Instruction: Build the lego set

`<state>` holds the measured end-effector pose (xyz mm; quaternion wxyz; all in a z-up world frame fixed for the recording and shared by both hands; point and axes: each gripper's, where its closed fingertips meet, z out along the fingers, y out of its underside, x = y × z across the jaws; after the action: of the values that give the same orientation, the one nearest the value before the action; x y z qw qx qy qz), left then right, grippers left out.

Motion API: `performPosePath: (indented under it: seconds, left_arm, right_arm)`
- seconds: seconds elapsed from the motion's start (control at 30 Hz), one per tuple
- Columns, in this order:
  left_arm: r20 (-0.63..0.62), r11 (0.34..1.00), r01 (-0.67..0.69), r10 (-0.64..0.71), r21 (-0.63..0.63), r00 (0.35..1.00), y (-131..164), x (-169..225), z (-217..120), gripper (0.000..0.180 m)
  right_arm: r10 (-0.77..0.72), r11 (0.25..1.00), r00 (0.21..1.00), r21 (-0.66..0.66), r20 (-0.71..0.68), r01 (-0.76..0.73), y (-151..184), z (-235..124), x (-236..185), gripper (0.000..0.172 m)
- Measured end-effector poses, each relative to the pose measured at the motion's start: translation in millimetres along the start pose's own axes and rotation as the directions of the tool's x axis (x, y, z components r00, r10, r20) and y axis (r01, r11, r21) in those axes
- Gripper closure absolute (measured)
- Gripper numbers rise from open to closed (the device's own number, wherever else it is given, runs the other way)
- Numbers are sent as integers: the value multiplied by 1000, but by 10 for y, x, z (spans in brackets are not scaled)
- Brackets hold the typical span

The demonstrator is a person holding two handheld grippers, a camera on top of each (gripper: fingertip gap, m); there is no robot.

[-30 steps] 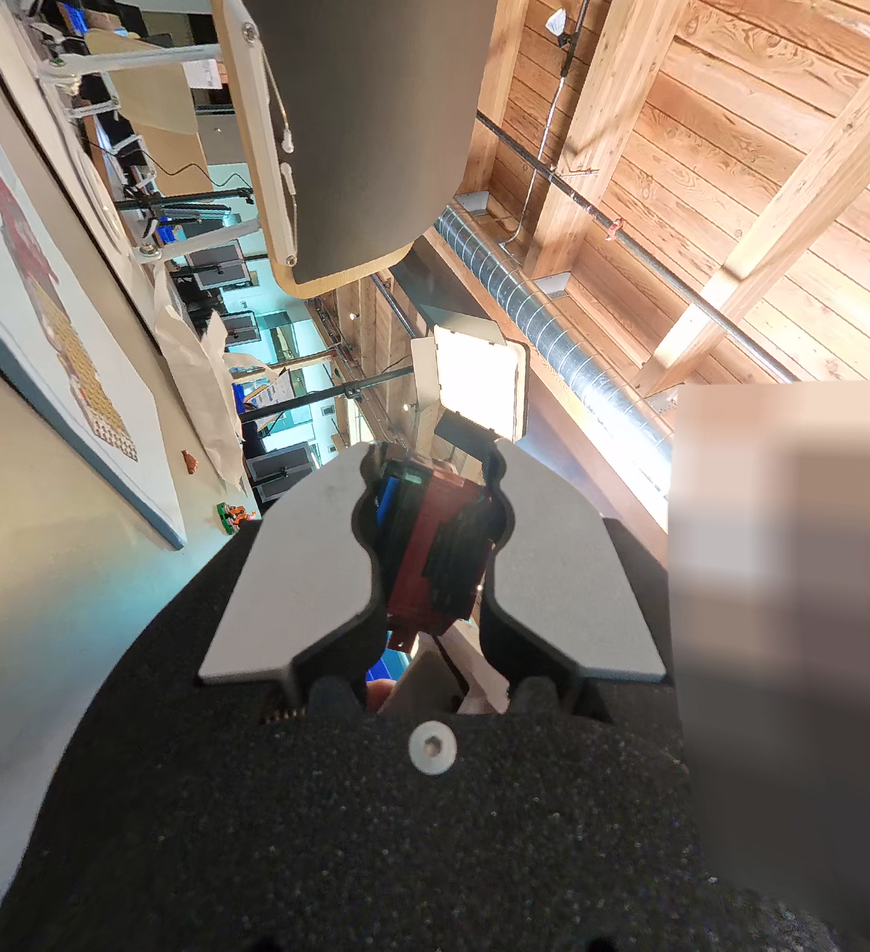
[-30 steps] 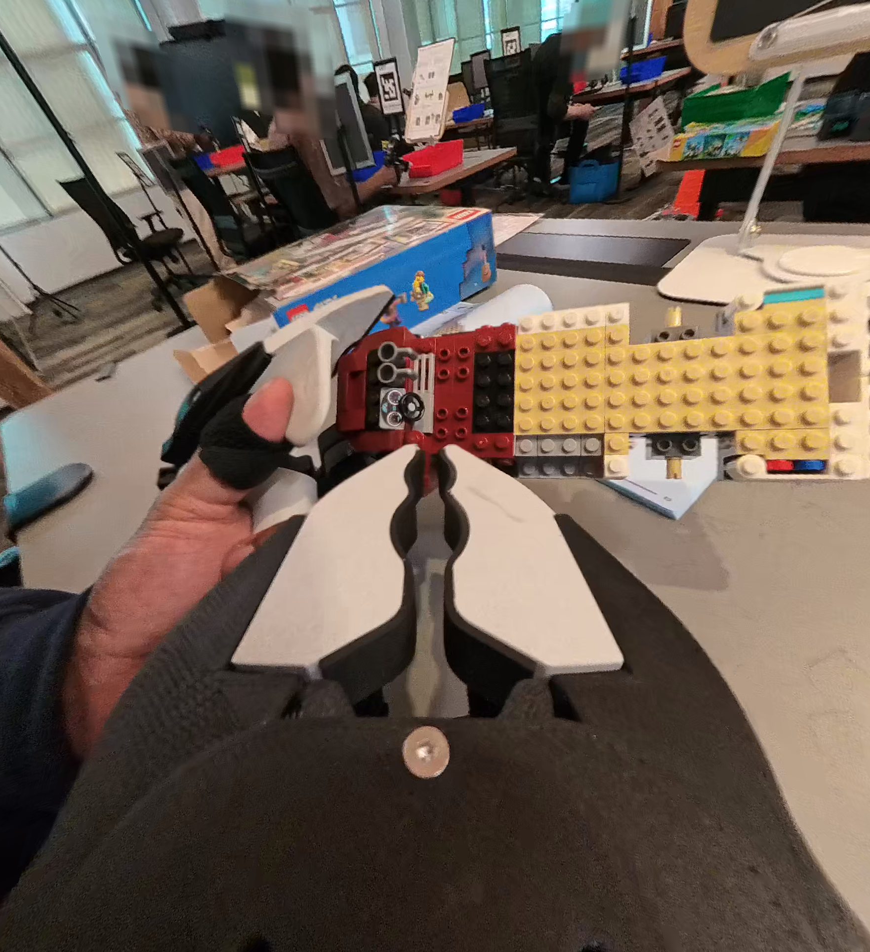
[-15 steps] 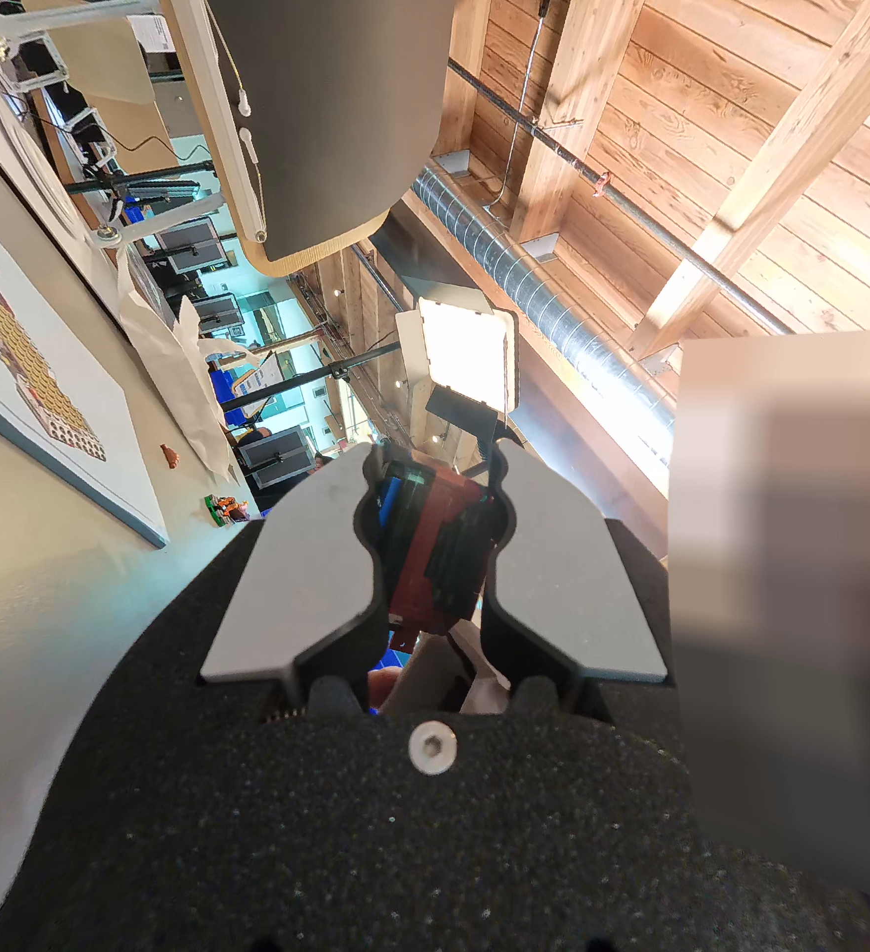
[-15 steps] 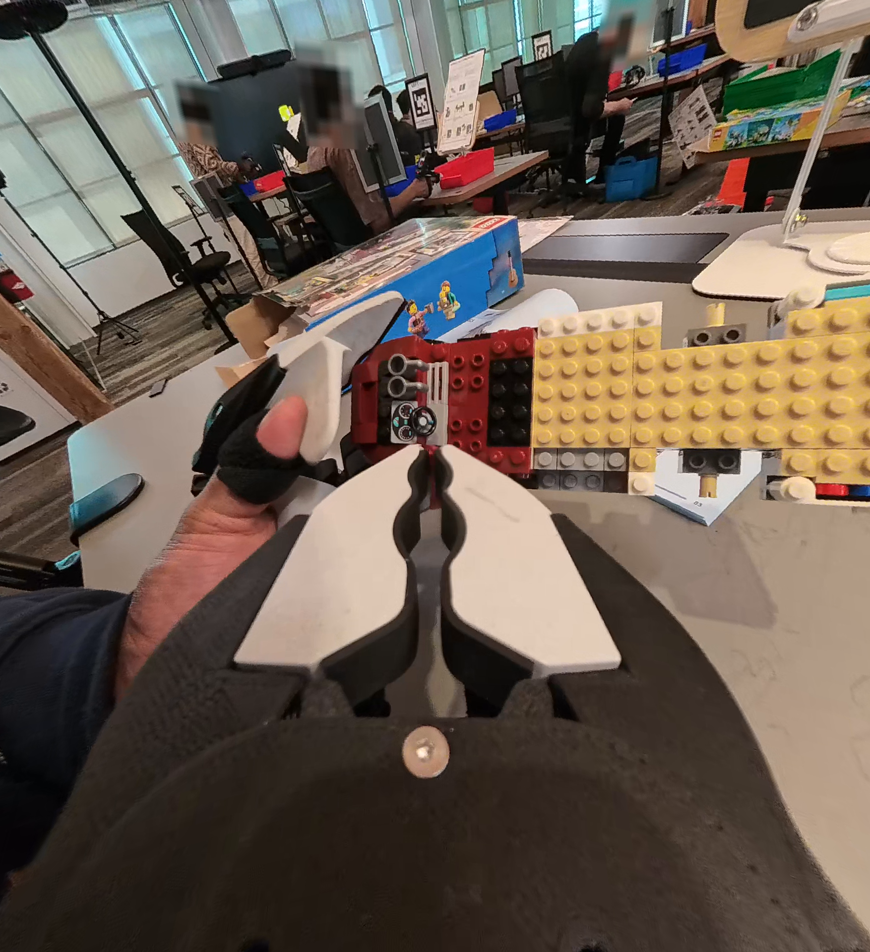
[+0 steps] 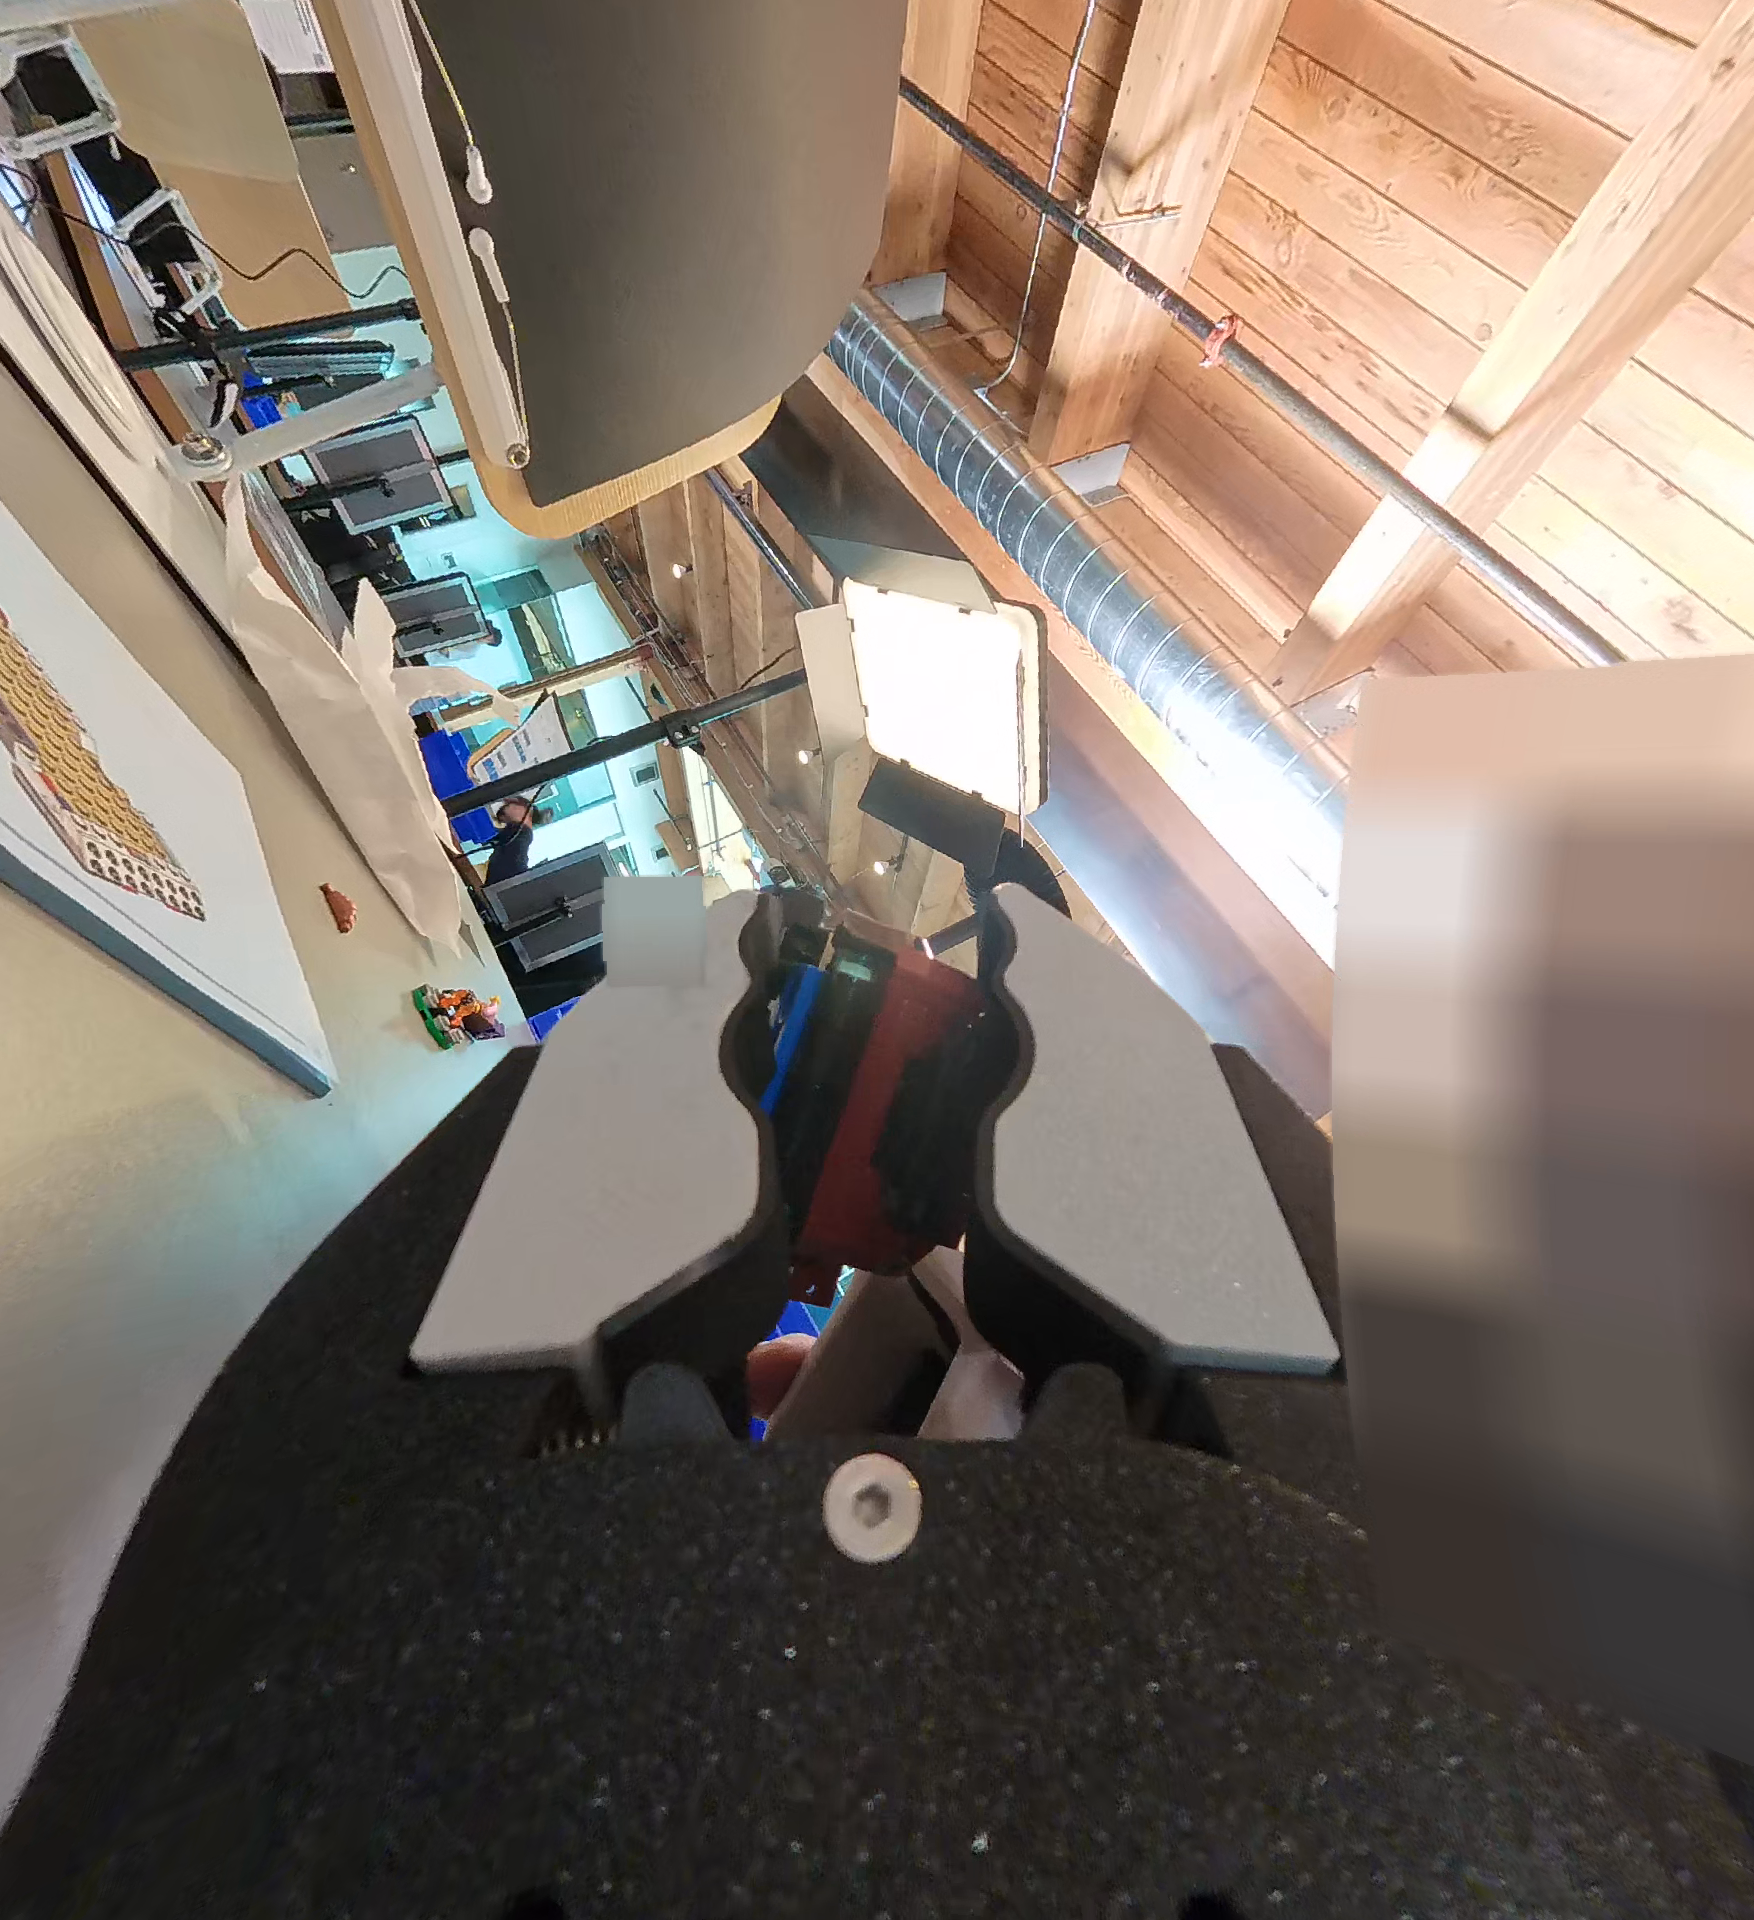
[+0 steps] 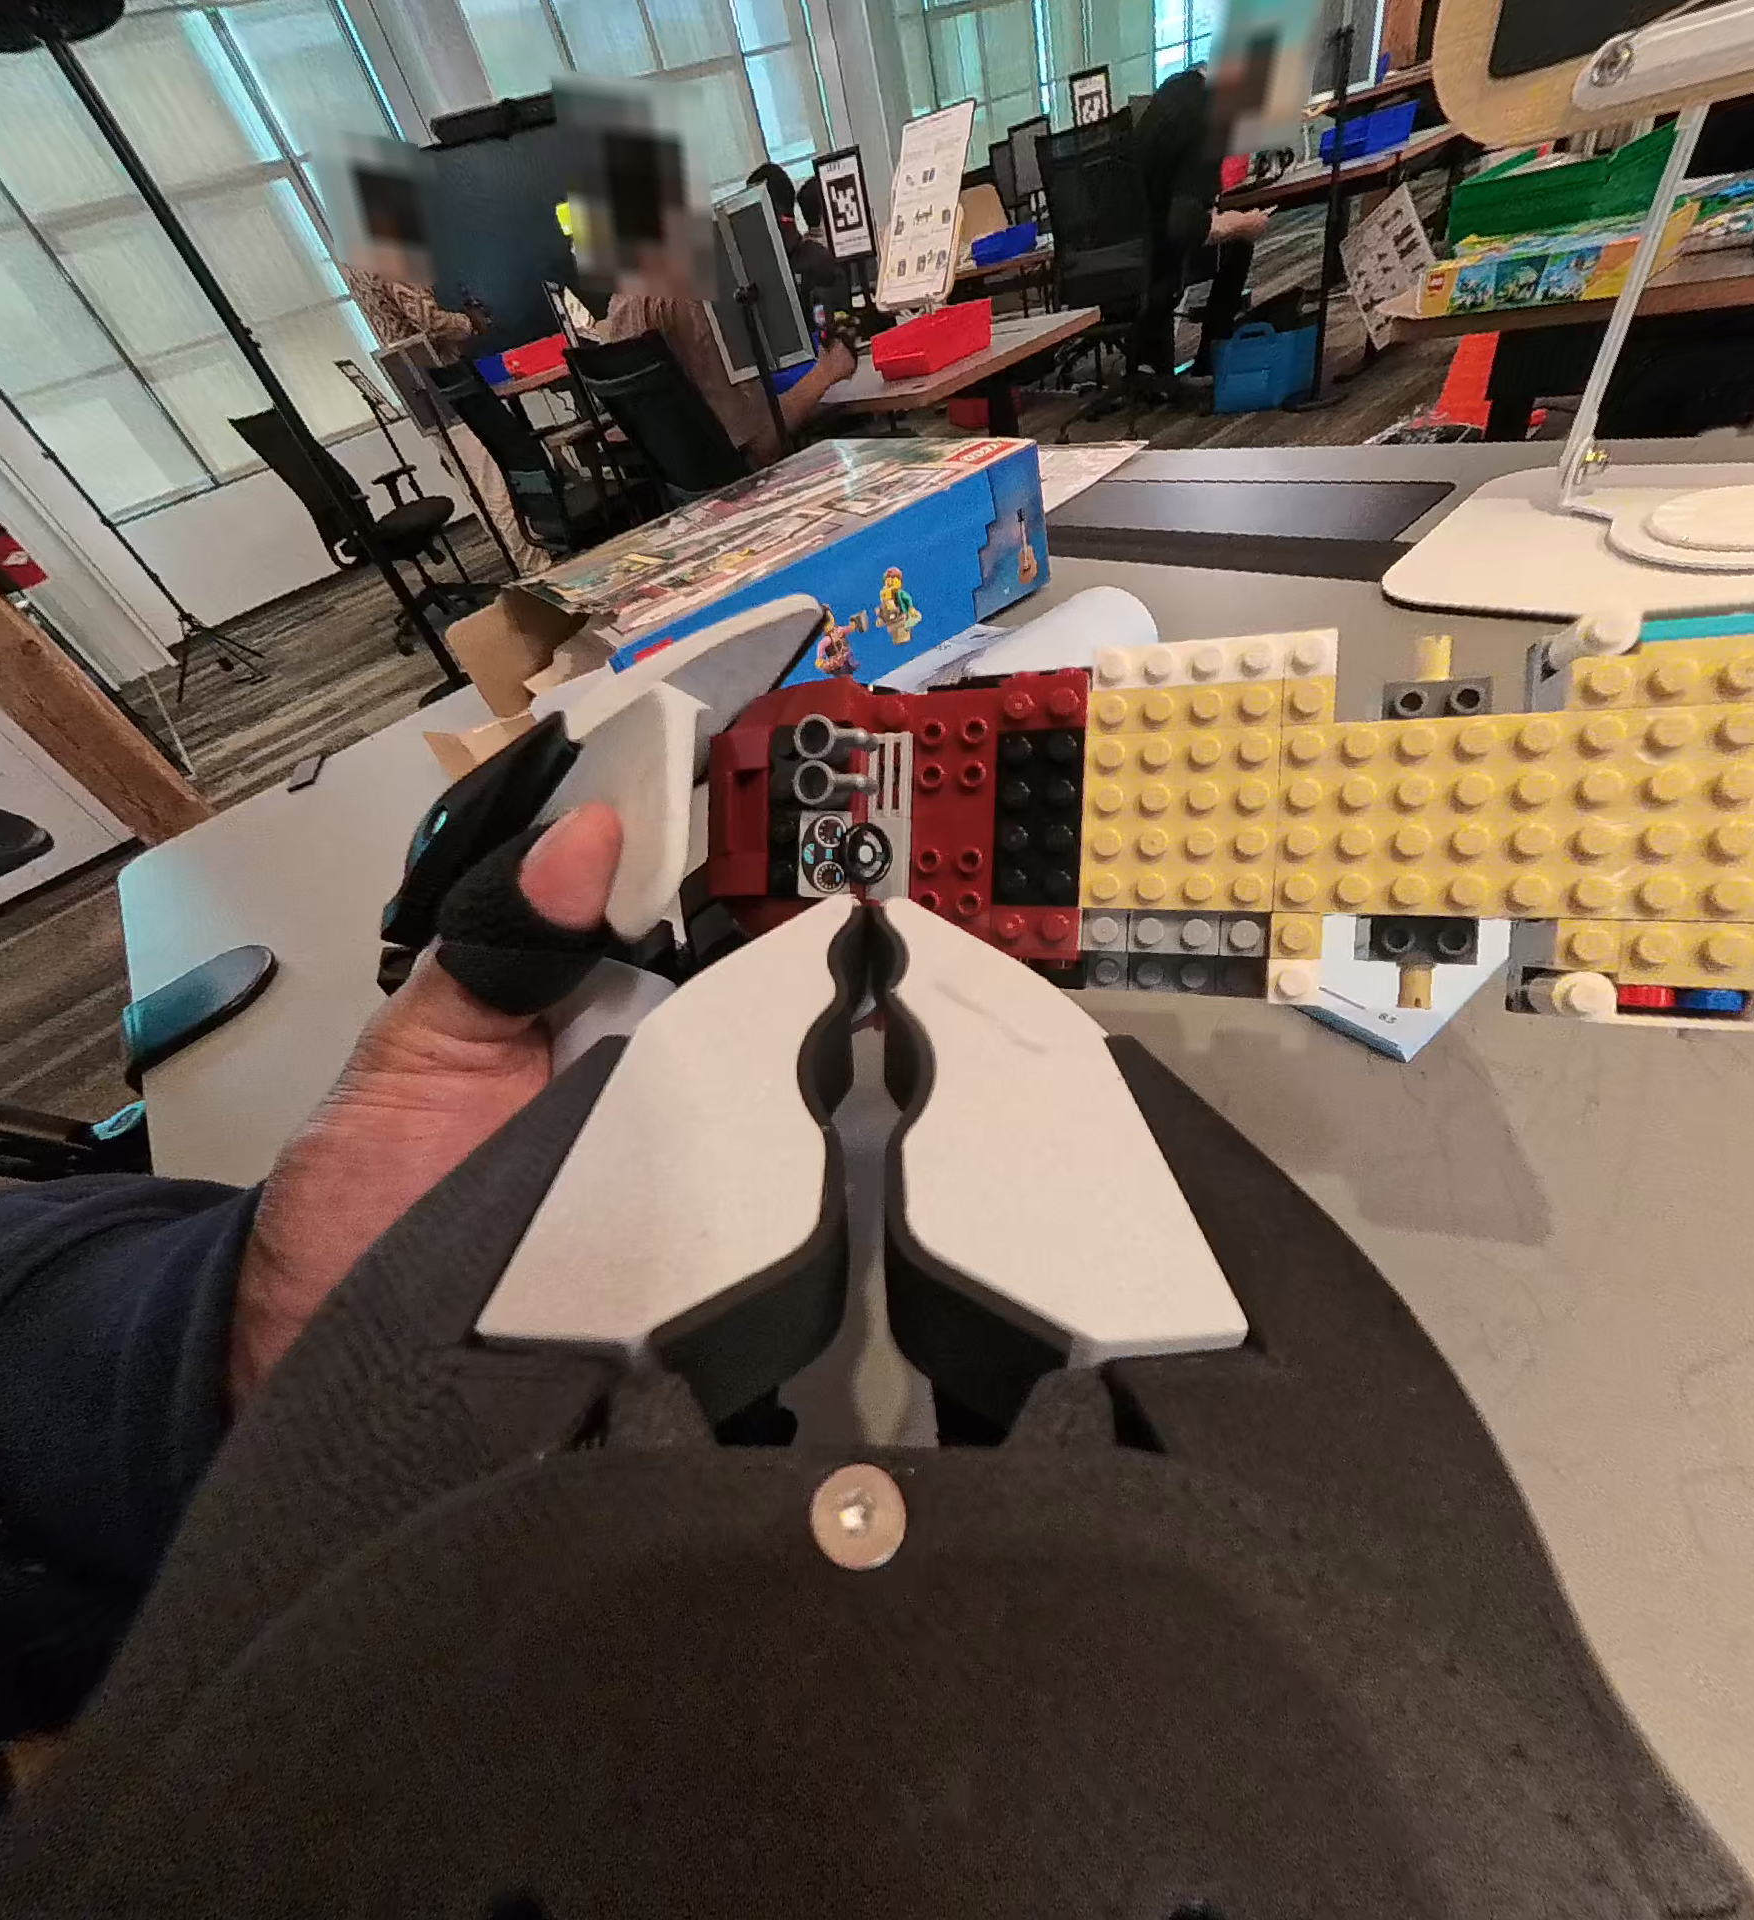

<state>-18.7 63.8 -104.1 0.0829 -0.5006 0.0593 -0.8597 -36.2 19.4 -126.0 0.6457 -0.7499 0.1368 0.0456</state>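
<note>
grey table, one brick model in left tongs

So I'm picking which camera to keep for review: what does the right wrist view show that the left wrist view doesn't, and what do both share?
Only the right wrist view: the yellow studded length of the brick model held above the grey table, the blue box, a hand on the left claw, and the right claw, shut, at the model's dark red edge.

Only the left wrist view: the wooden ceiling, a lit light panel, a silver duct.

Both: the model's dark red end, which the left claw grips.
</note>
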Motion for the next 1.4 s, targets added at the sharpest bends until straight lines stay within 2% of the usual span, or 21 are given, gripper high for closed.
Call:
performPosePath:
  seconds: [0.27,0.43,0.53,0.7,0.8,0.93,1.07,1.23,1.4]
  left_arm:
    - [12,1000,15,-15,-9,1000,8,-34,7,144]
    - [20,997,45,-44,-63,999,58,-62,34,144]
    - [54,983,130,-124,-130,991,124,-157,62,144]
    - [83,915,262,-248,-308,965,250,-172,118,144]
    - [153,846,283,-240,-452,959,384,-214,107,144]
    - [230,740,306,-207,-599,951,590,-253,33,144]
    - [242,672,368,-278,-643,930,691,-194,8,144]
    - [245,604,344,-243,-718,939,782,-157,-40,144]
    - [234,605,322,-221,-729,947,752,-172,-5,144]
  right_arm:
    - [2,1000,1000,-13,1,-2,21,4,20,171]
    - [-12,1000,1000,12,27,12,-25,-52,34,157]
    - [-97,995,995,9,19,97,-98,-137,110,148]
    - [-300,943,953,-135,43,303,-244,-266,403,142]
    - [-339,882,929,-293,150,369,-241,-277,530,138]
    - [-146,792,905,-502,399,349,-12,-279,464,122]
    - [34,694,846,-622,532,363,275,-289,429,117]
    - [266,665,742,-675,615,321,424,-364,234,132]
    - [383,686,710,-696,592,211,429,-346,197,139]
